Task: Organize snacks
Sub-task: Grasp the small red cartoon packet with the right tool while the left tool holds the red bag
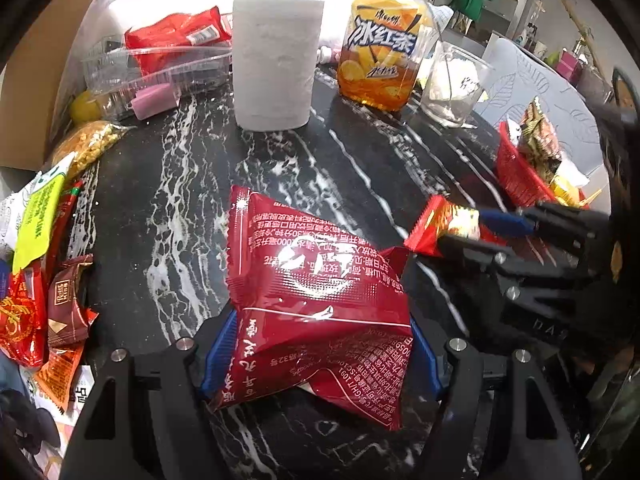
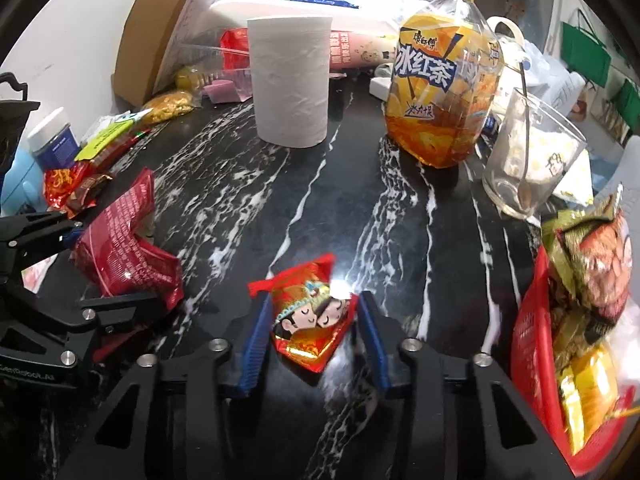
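My left gripper [image 1: 320, 356] is shut on a large dark red snack packet [image 1: 316, 304], held just above the black marble table [image 1: 192, 208]. The same packet shows at the left of the right wrist view [image 2: 124, 248]. My right gripper [image 2: 314, 336] is shut on a small red and gold candy packet with two cartoon faces [image 2: 312, 316]; it also shows in the left wrist view [image 1: 444, 224]. A red basket [image 2: 532, 352] with several snack packets stands at the right edge, close to the right gripper.
A toilet paper roll [image 1: 276, 64], an iced tea bottle [image 1: 380, 44] and a glass with a spoon [image 1: 452, 84] stand at the back. Loose snack packets [image 1: 44, 288] pile up at the left. A cardboard box [image 2: 160, 32] and a clear plastic tray [image 1: 152, 72] sit at the back left.
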The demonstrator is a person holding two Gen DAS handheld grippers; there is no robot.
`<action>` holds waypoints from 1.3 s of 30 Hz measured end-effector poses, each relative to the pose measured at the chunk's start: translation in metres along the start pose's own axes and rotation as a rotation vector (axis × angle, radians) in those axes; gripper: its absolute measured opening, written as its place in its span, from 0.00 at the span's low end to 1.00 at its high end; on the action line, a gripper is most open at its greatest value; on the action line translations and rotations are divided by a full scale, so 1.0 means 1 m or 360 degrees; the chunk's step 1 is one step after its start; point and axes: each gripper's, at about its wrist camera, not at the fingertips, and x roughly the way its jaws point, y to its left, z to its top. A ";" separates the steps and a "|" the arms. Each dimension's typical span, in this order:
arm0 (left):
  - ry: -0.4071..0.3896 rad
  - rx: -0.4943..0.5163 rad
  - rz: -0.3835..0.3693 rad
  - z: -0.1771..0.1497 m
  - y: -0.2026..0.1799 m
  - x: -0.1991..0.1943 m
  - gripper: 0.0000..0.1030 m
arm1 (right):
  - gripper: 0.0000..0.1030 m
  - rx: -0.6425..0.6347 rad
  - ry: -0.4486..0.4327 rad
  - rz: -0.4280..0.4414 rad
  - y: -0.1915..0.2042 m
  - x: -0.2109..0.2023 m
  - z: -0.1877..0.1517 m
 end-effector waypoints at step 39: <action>0.0161 0.0327 -0.0213 -0.097 -0.106 -0.046 0.70 | 0.61 0.0364 0.0169 -0.0013 0.020 -0.104 -0.146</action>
